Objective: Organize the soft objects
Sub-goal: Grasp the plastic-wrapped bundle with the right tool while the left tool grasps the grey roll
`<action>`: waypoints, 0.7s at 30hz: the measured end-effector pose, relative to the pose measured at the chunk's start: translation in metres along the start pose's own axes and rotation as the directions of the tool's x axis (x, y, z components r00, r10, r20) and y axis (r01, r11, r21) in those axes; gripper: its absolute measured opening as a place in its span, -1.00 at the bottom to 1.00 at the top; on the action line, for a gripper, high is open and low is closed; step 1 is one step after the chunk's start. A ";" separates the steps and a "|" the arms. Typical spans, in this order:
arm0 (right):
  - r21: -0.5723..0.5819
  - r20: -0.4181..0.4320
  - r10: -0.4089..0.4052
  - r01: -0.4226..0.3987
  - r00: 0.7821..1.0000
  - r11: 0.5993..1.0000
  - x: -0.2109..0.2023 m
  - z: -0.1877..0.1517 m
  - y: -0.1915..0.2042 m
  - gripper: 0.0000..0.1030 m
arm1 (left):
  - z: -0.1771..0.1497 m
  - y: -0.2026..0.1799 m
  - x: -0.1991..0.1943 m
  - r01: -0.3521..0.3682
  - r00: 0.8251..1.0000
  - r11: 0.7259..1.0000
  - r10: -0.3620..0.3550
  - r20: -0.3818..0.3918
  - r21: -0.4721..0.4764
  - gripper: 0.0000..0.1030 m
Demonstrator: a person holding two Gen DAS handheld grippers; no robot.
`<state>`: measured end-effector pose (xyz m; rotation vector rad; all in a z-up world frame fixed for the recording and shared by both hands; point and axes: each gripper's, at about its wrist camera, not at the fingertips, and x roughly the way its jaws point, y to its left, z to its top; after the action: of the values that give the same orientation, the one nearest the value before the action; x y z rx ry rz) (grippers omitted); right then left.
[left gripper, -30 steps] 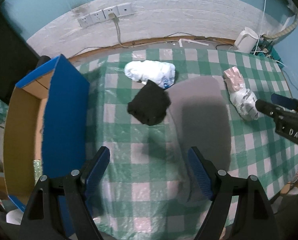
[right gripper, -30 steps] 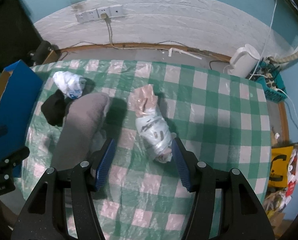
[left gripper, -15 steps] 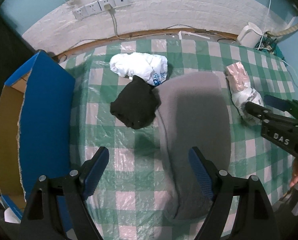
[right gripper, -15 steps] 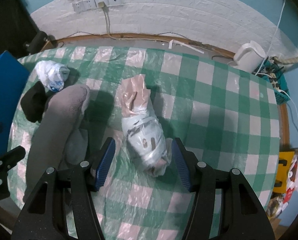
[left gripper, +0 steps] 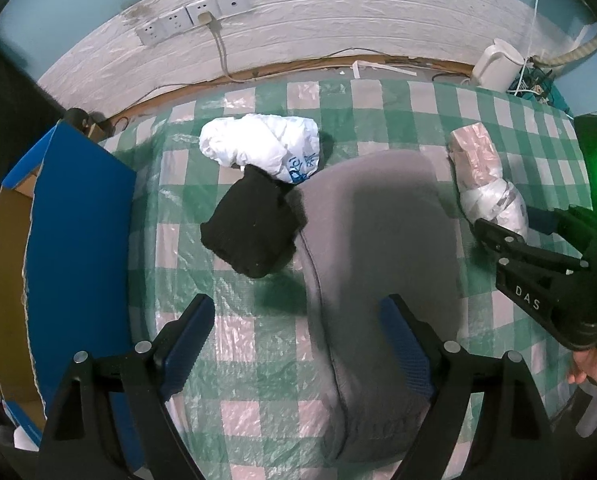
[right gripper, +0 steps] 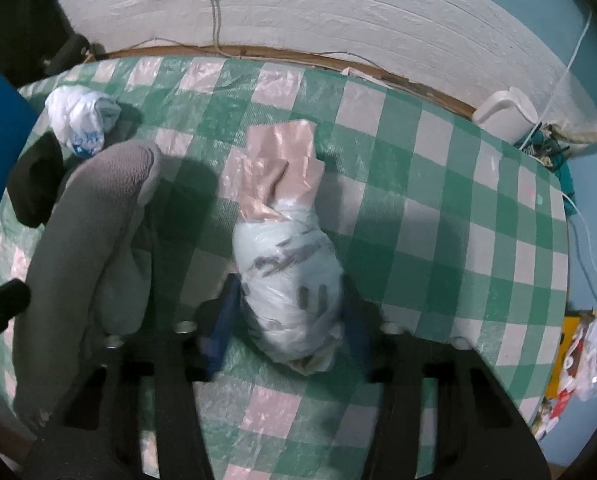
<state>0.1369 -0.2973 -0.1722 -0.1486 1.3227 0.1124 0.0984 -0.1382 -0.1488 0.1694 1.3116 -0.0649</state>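
Note:
A white and pink plastic-wrapped bundle (right gripper: pixel 286 264) lies on the checked table; it also shows in the left wrist view (left gripper: pixel 486 184). My right gripper (right gripper: pixel 290 312) is open with its blue pads on either side of the bundle's near end. A grey cloth (left gripper: pixel 378 248) lies along the middle, also in the right wrist view (right gripper: pixel 90 248). A black cloth (left gripper: pixel 254 228) and a white plastic bag (left gripper: pixel 262 148) lie beyond it. My left gripper (left gripper: pixel 298 336) is open and empty above the grey cloth's left edge.
A blue cardboard box (left gripper: pixel 78 248) stands open at the table's left edge. A white kettle (left gripper: pixel 498 64) and cables sit at the back right by the wall. The right gripper's body (left gripper: pixel 538 276) reaches in from the right.
My right gripper has moved forward and down so the bundle now sits between its fingers. My left gripper has moved closer over the grey cloth.

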 end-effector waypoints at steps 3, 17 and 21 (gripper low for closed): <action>0.006 -0.001 0.004 -0.004 1.000 1.000 -0.002 -0.003 -0.001 -0.35 | 0.001 -0.002 -0.002 0.006 1.000 1.000 -0.006 0.004 0.001 0.68; 0.097 0.006 0.071 -0.071 0.997 0.993 -0.039 -0.032 0.001 -0.43 | 0.000 -0.025 0.003 0.007 1.000 0.999 -0.007 0.007 0.044 0.71; 0.103 0.018 0.085 -0.086 0.996 0.991 -0.049 -0.038 0.001 -0.43 | -0.003 -0.026 0.012 0.001 1.000 0.998 -0.001 -0.005 0.055 0.79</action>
<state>0.0884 -0.3024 -0.1335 -0.0028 1.3187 0.1170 0.0945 -0.1624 -0.1637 0.2159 1.3160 -0.1015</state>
